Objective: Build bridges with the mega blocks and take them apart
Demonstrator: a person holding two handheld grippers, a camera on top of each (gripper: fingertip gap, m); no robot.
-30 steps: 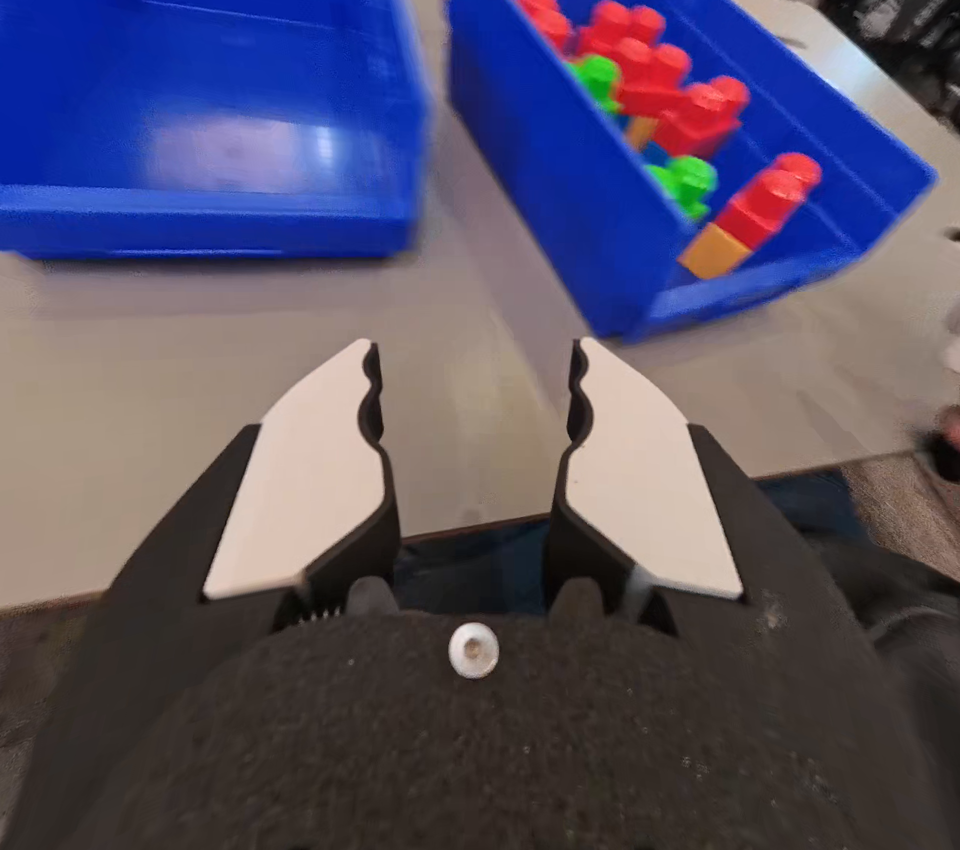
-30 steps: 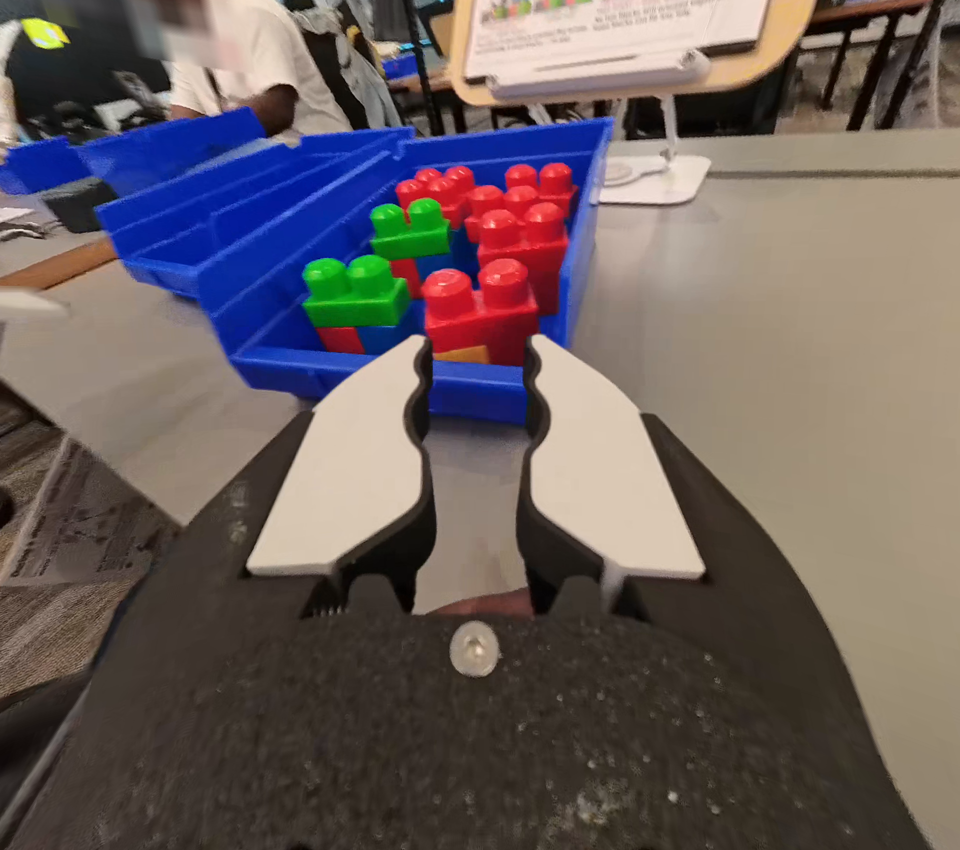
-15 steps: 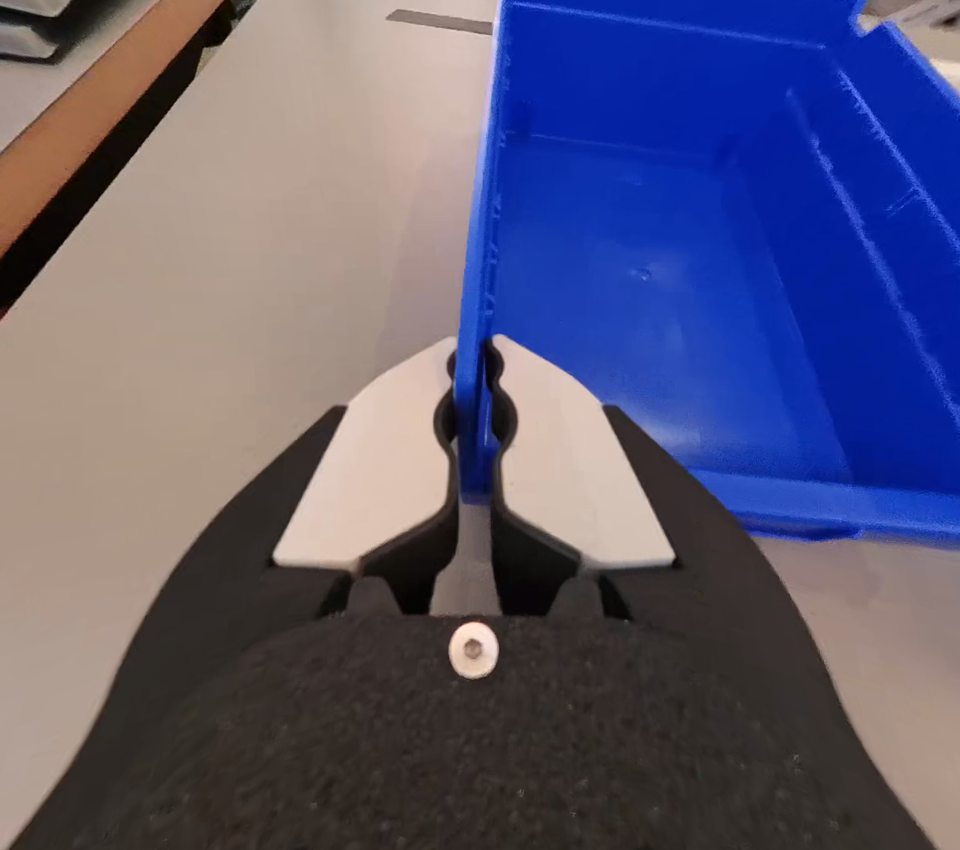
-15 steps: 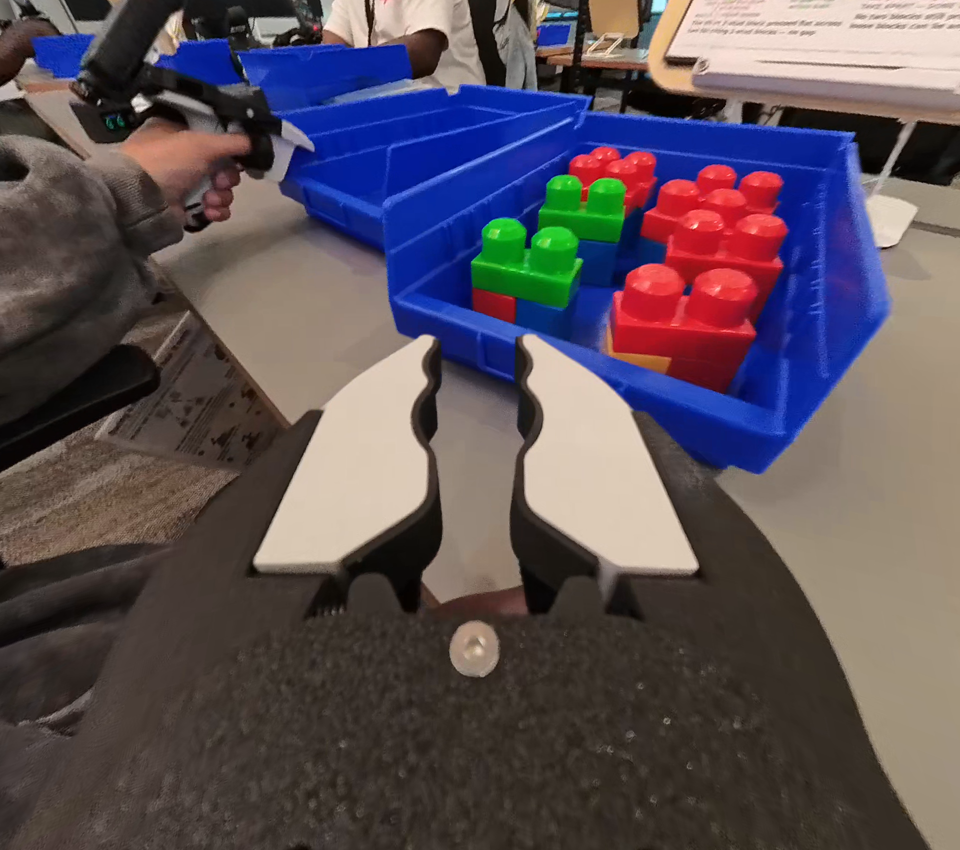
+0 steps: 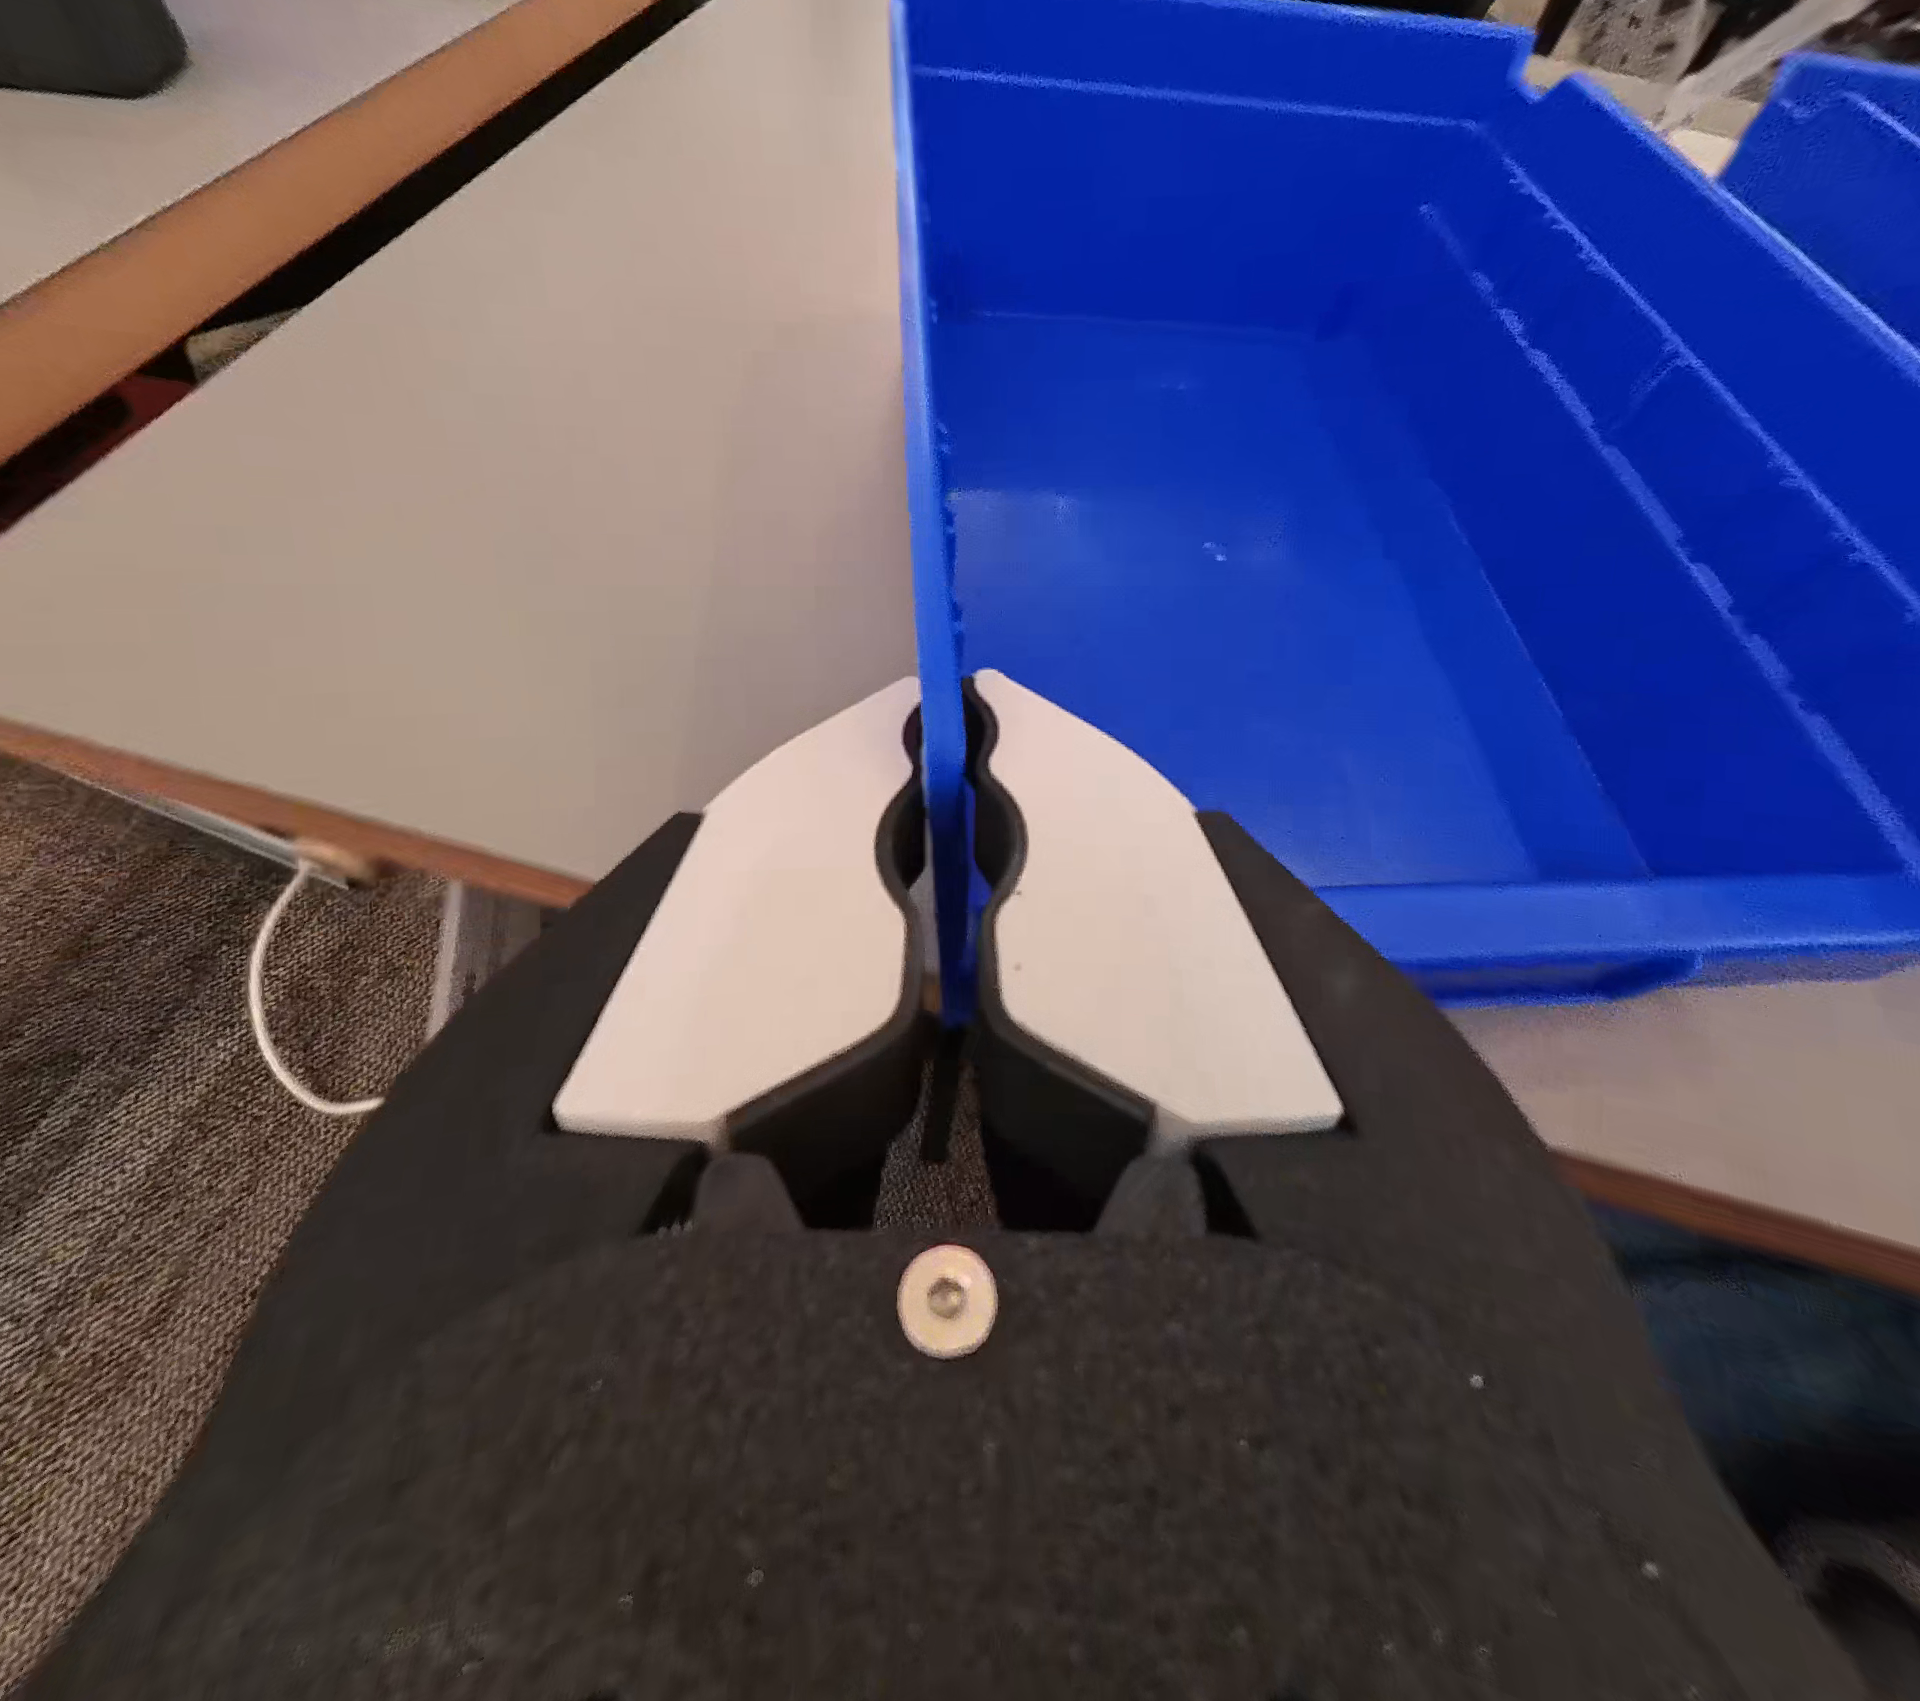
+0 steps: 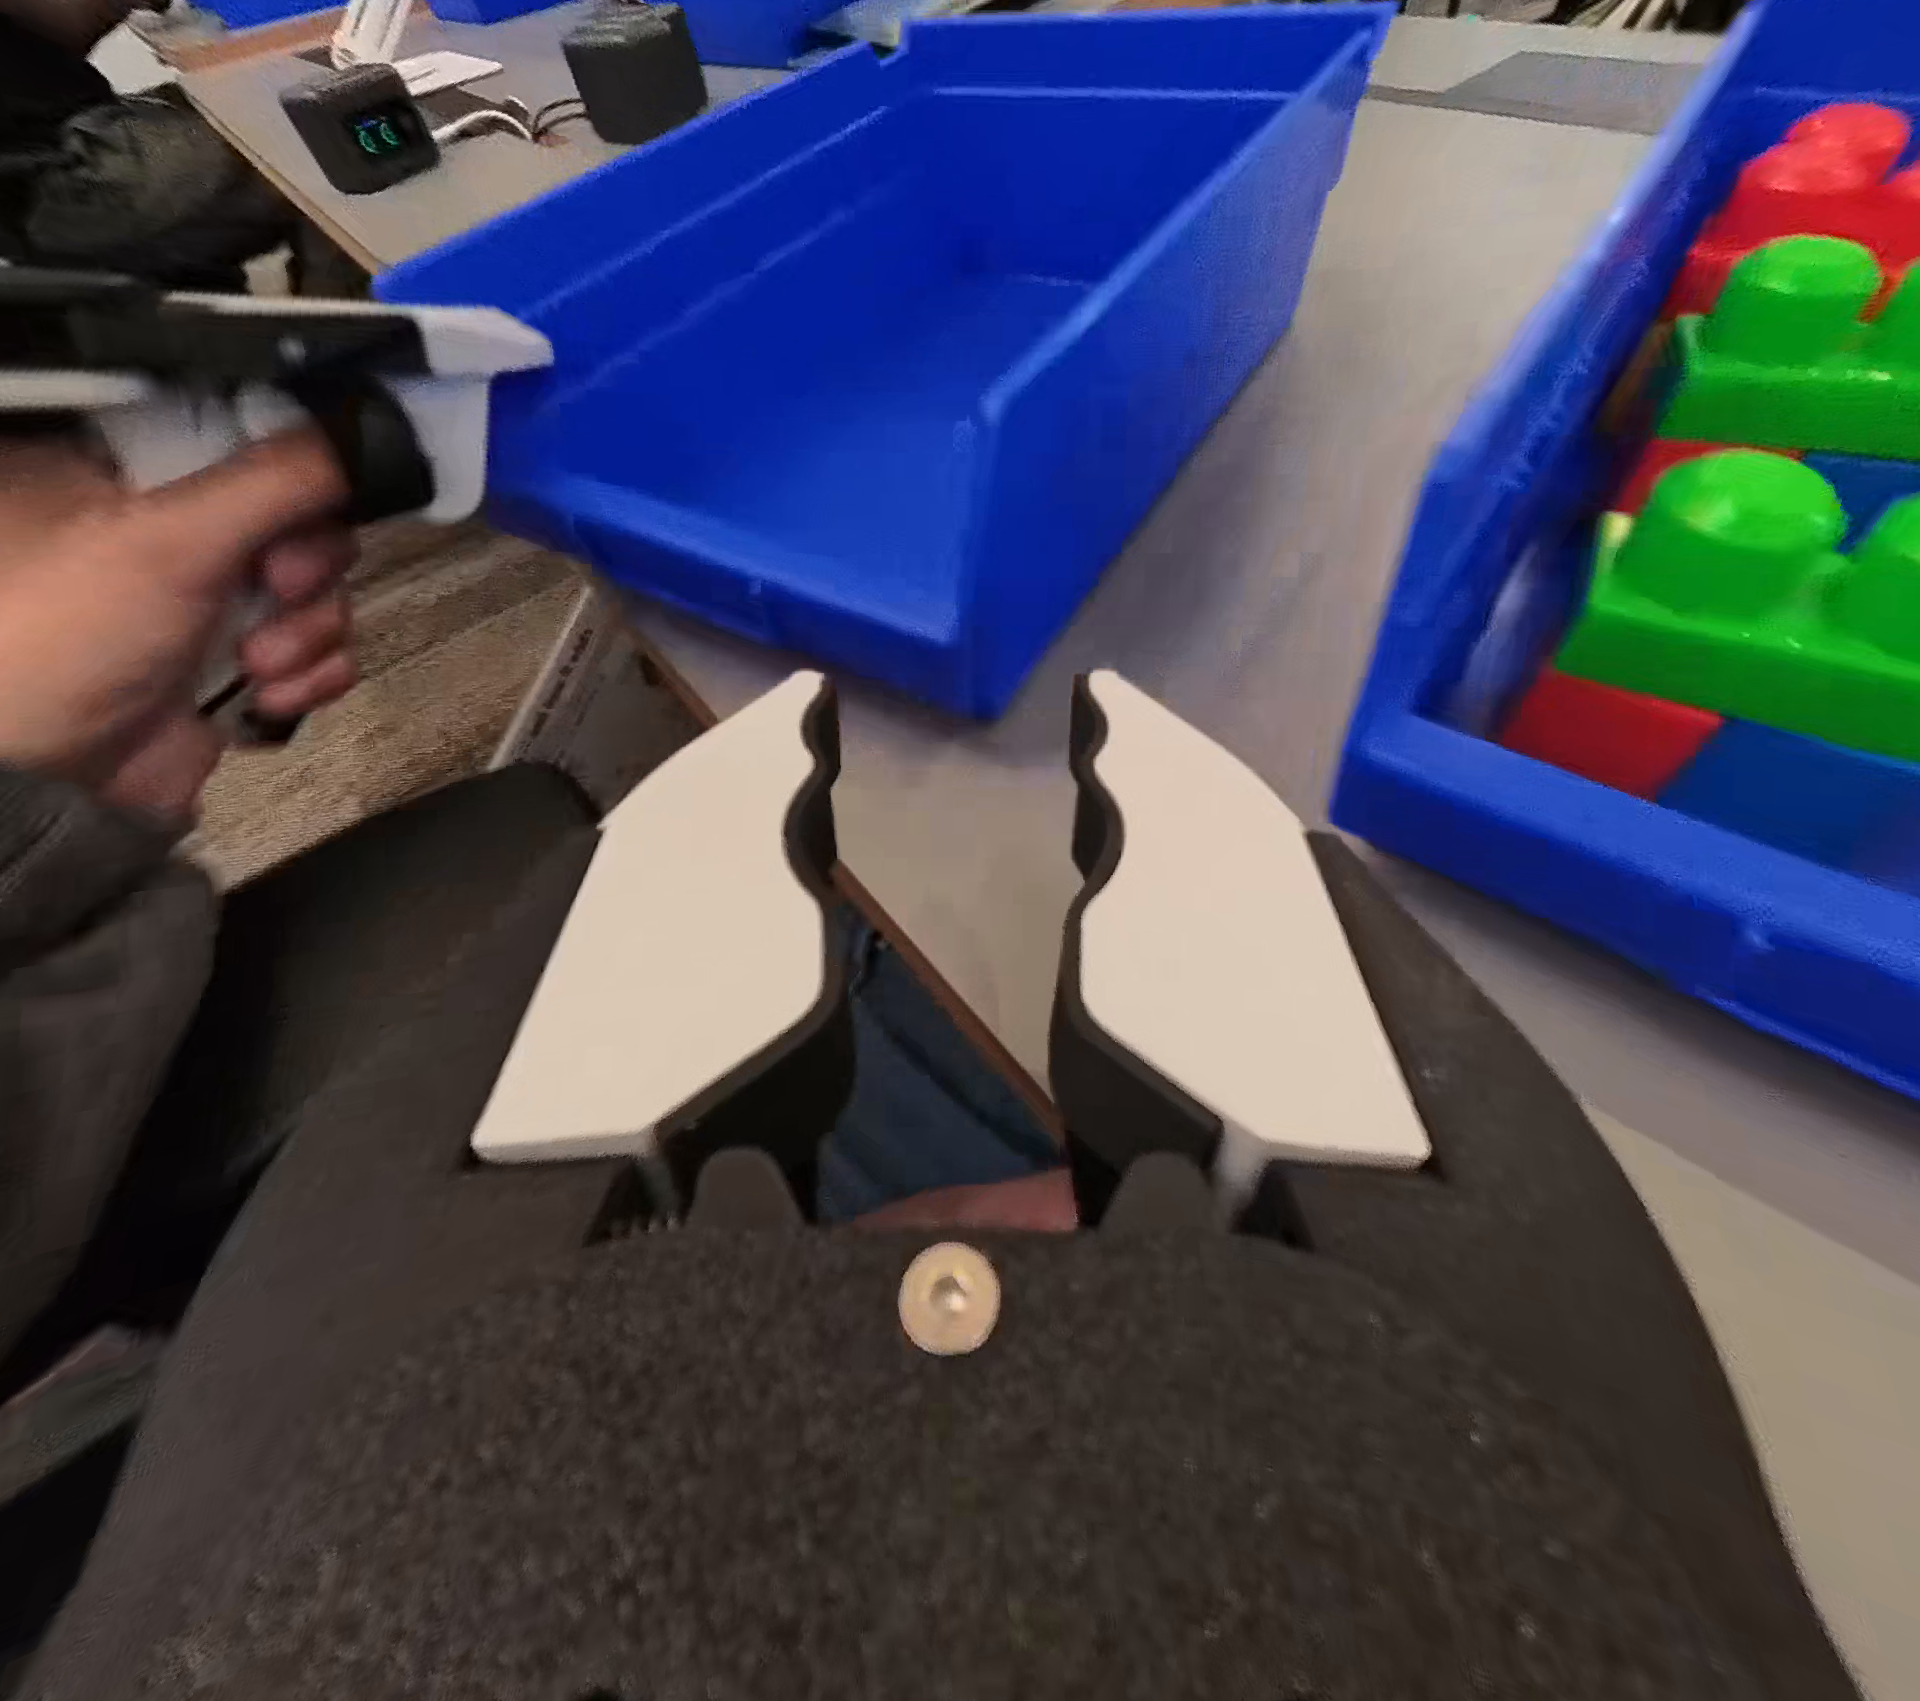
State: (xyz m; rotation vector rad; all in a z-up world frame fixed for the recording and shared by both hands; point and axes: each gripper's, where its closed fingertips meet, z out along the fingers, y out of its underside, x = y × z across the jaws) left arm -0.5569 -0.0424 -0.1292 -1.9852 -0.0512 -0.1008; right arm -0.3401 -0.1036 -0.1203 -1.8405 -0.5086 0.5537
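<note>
Grey table (image 5: 499, 446) is spreading ahead of both grippers, carrying two blue bins. Empty blue bin (image 5: 1299, 508) is lying straight ahead and to the right of the left gripper (image 5: 943, 695), whose fingers are pinching tight on the bin's near-left wall; a second ago this gripper was gaping wide over bare table short of both bins, half a second ago it was already closing on that wall corner, and now the camera is sitting a little further back with more table edge and carpet showing, so the bin is probably being dragged toward the person. Judgement: this is setup, not building; no block has left its bin, and the task is barely begun. Second blue bin (image 6: 1475, 664) is sitting to the right of the right gripper (image 6: 951, 695), holding the mega blocks (image 6: 1756, 591), green ones stacked on red and blue, with more red behind. Right gripper is hanging over the table's near edge with nothing between its fingers, gap moderately wide, wider than it was half a second ago, and it is now facing the empty bin rather than the blocks. Right wrist view is showing what the left cannot: the blocks, the person's hand (image 6: 156, 602) working the left gripper's handle, and the tool biting the bin's corner from outside. Left wrist view alone is showing the clamp up close, wall running between the pads, and the bin floor bare.
</note>
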